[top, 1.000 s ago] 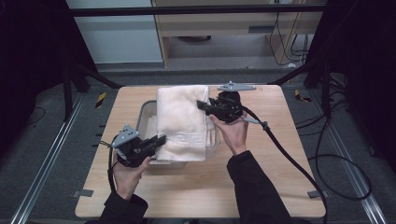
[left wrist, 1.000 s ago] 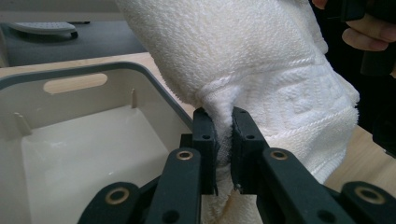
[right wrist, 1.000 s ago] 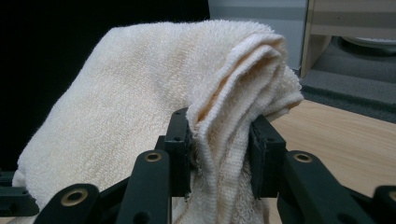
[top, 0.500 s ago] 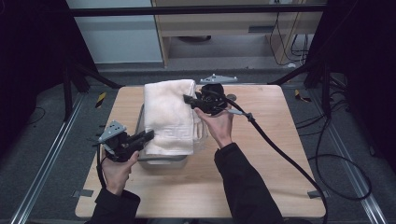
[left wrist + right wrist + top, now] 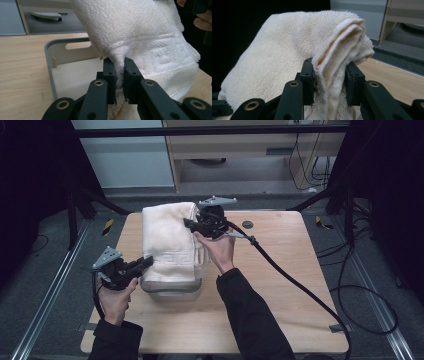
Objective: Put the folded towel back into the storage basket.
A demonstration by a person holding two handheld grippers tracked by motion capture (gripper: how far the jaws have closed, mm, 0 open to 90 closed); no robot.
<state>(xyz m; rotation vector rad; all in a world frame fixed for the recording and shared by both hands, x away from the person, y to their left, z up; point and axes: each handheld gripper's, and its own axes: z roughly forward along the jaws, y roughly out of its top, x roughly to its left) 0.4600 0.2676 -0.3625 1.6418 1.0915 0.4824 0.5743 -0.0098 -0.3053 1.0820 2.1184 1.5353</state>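
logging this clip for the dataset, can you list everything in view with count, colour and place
towel: 1, cream white, folded, stretched over the bin between the two grippers
bin: 1, grey shallow plastic tub with a handle slot, on the table under the towel's near end
table: 1, light wood top, centre of the high view
cabinet: 1, pale wood, on the floor beyond the table
loose cables: several, black, on the floor right of the table
left hand-held gripper: 1, black, shut on the towel's near end over the bin
right hand-held gripper: 1, black, shut on the bunched far end of the towel
sleeves: 2, dark, coming in from the bottom edge
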